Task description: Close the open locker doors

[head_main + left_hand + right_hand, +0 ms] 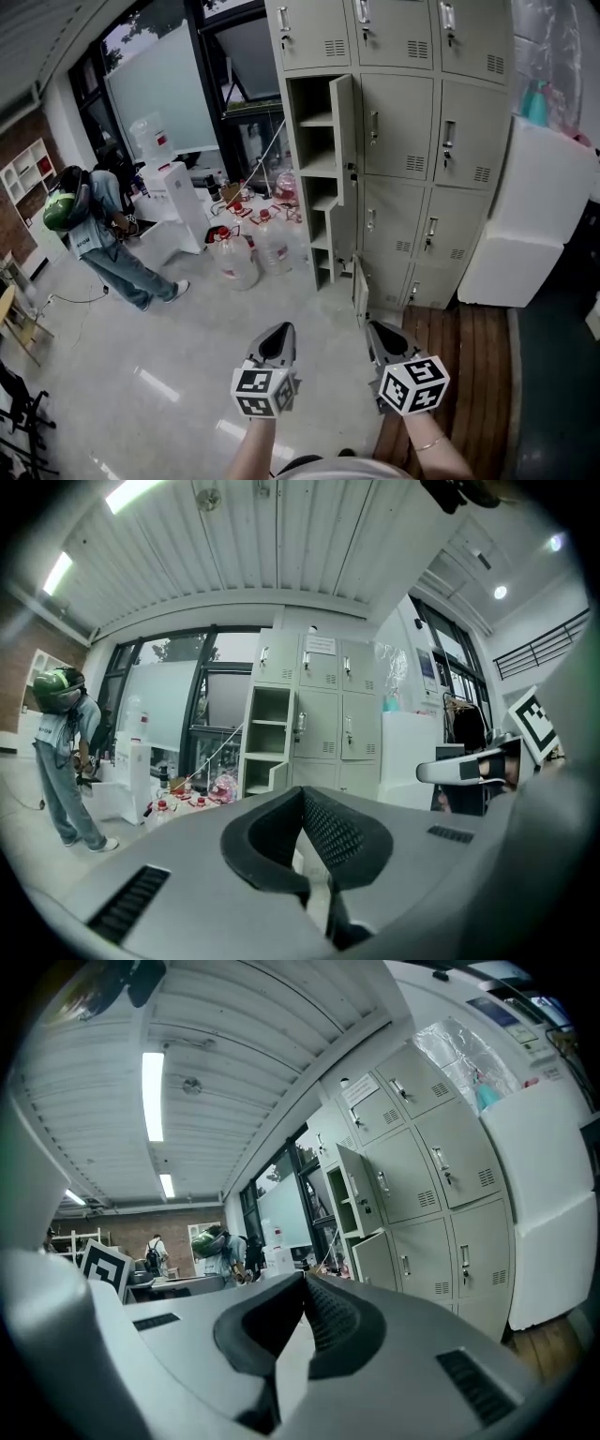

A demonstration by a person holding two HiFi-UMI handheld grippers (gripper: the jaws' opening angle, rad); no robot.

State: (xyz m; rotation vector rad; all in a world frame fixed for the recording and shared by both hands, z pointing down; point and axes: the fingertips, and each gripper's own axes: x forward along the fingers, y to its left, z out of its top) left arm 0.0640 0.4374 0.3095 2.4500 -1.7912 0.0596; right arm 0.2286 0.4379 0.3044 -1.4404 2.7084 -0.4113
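Two grippers, both yours, held level at 6 o'clock of the head view: left gripper has its fingers pressed together on nothing, and right gripper is the same, tips meeting and empty.

Next out, at 12 o'clock just past the right gripper, is the small lower beige metal locker door, low down near the floor. It stands swung out edge-on to you, free edge pointing back toward 6 o'clock, long axis upright.

Farther at 12 o'clock is the tall upper beige metal locker door. It is swung out the same way, about square to the beige steel locker bank, inner face toward 9 o'clock, long axis vertical, with bare shelves beside it.

Risks, as a judgement:
- Closed tips on smooth sheet metal will likely skid off if you push near the hinge or at a slant.
- A hard shove could bounce a door back open unlatched.
- The low door needs a stoop, so it is easy to miss.

A person in a green helmet stands at 10 o'clock, well apart.
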